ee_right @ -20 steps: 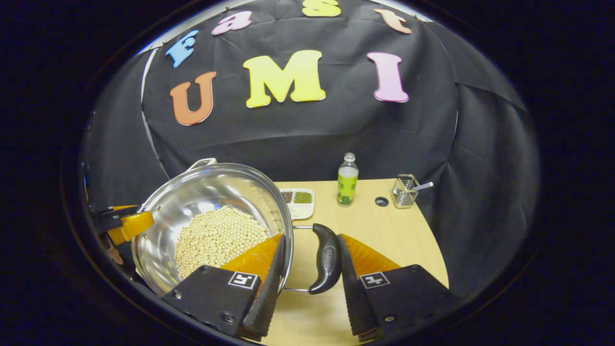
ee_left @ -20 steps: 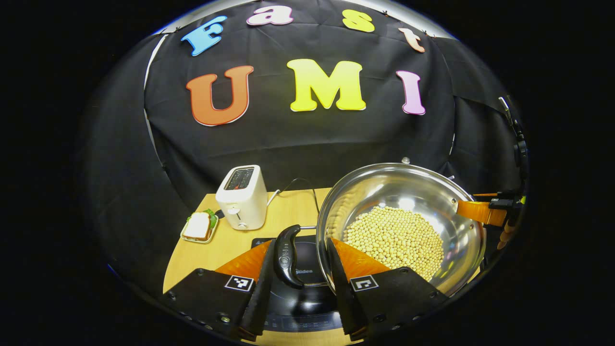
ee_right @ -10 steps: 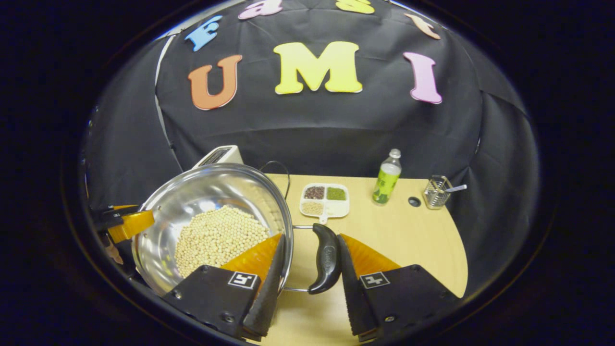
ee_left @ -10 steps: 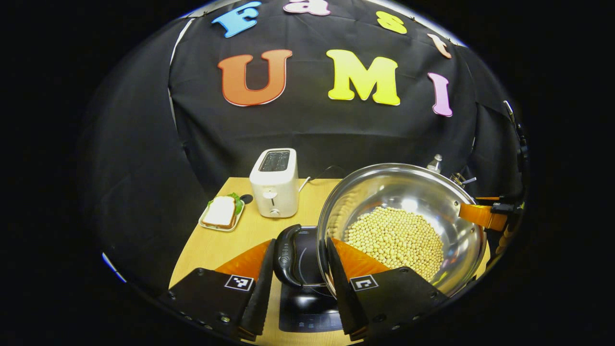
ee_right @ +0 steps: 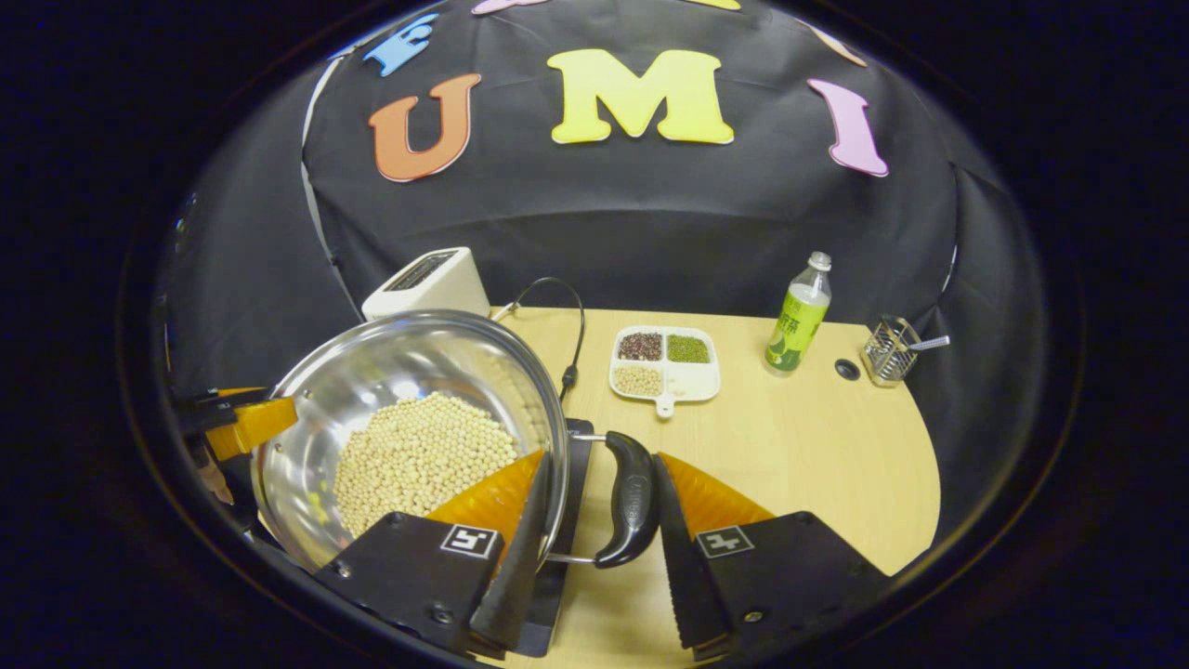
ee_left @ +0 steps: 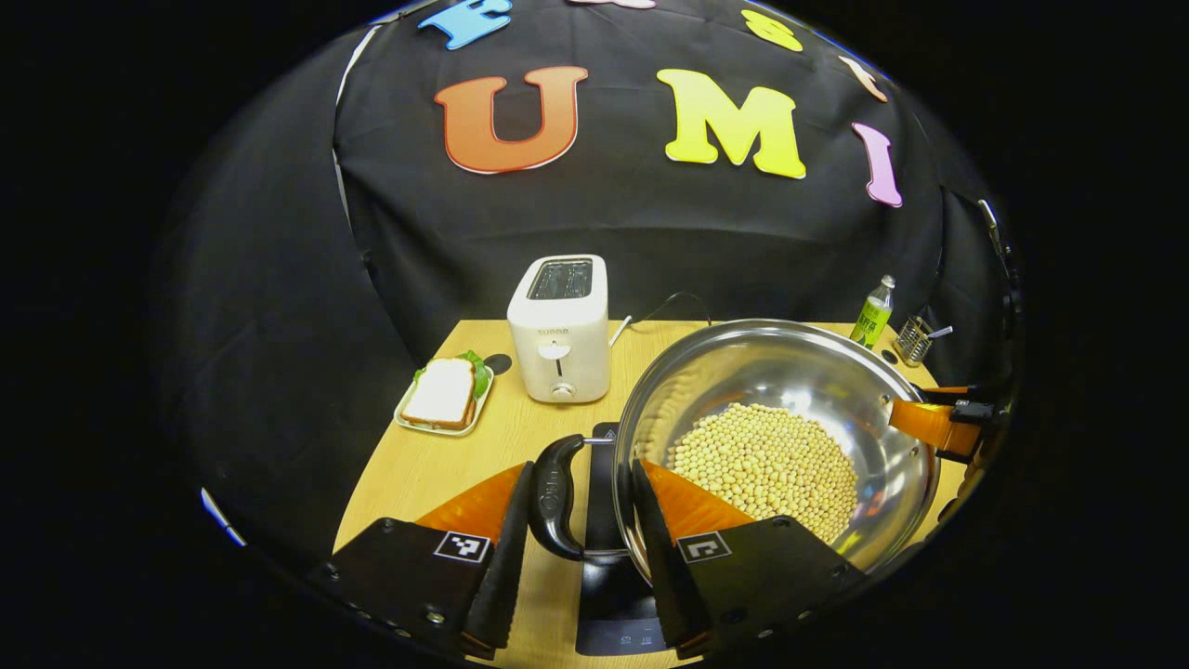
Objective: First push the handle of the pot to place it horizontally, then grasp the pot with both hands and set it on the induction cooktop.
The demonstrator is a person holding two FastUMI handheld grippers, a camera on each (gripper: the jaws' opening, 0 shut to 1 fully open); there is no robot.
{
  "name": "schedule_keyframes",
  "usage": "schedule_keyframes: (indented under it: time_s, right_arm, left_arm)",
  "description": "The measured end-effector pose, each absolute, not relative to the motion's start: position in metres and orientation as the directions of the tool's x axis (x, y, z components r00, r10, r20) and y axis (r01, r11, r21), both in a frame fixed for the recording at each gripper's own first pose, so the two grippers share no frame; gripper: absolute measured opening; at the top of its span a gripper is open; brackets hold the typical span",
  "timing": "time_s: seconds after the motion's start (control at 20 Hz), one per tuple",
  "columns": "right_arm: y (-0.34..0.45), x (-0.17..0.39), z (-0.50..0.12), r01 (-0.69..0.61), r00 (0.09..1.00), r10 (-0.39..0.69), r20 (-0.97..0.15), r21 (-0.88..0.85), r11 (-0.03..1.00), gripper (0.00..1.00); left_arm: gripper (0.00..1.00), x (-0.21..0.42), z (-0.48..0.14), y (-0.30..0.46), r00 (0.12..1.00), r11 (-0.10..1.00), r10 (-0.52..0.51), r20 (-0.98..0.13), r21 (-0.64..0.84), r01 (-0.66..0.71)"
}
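A steel pot (ee_left: 790, 367) part-filled with pale soybeans (ee_left: 762, 460) hangs between both grippers, above the black induction cooktop (ee_left: 608, 604). My left gripper (ee_left: 578, 557) is shut across the pot's black left handle (ee_left: 555, 492) and rim. In the right gripper view, my right gripper (ee_right: 594, 567) is shut the same way across the pot's (ee_right: 399, 372) right handle (ee_right: 632, 502) and rim. A strip of the cooktop (ee_right: 568, 465) shows under that rim. Each view shows the other gripper at the pot's far side: the right gripper (ee_left: 938, 423) and the left gripper (ee_right: 237, 423).
On the wooden table (ee_right: 790, 446) stand a white toaster (ee_left: 560, 330) with its cord, a plate with a sandwich (ee_left: 444, 395), a divided dish of grains (ee_right: 664, 362), a green bottle (ee_right: 796, 316) and a wire holder (ee_right: 887, 350). Black cloth walls close in the table.
Both grippers have carried the pot along, still shut on its handles. More of the table's far side now shows, and the cooktop's edge has appeared under the pot's right rim.
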State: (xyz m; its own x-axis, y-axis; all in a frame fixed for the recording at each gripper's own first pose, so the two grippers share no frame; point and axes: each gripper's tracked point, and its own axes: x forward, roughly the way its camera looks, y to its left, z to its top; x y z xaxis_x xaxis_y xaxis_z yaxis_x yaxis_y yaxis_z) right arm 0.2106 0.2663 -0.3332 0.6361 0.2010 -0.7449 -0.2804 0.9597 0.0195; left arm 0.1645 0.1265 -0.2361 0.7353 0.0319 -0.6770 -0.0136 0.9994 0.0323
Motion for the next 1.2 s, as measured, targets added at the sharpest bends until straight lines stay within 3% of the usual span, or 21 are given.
schedule_keyframes:
  time_s: [0.7, 0.95, 1.2]
  right_arm:
    - [0.270, 0.215, -0.400, -0.295, 0.600, 0.209, -0.772, 0.029, 0.955, 0.64]
    - [0.274, 0.219, -0.399, -0.292, 0.643, 0.314, -0.699, 0.155, 0.944, 0.65]
    - [0.277, 0.221, -0.399, -0.338, 0.661, 0.391, -0.640, 0.211, 0.917, 0.69]
  left_arm:
    - [0.58, 0.161, -0.247, 0.126, 0.674, 1.000, 0.023, -0.738, 0.012, -0.021]
    - [0.58, 0.166, -0.242, 0.131, 0.735, 0.999, 0.020, -0.678, 0.039, 0.010]
    - [0.59, 0.167, -0.243, 0.130, 0.741, 0.999, 0.009, -0.671, 0.031, 0.015]
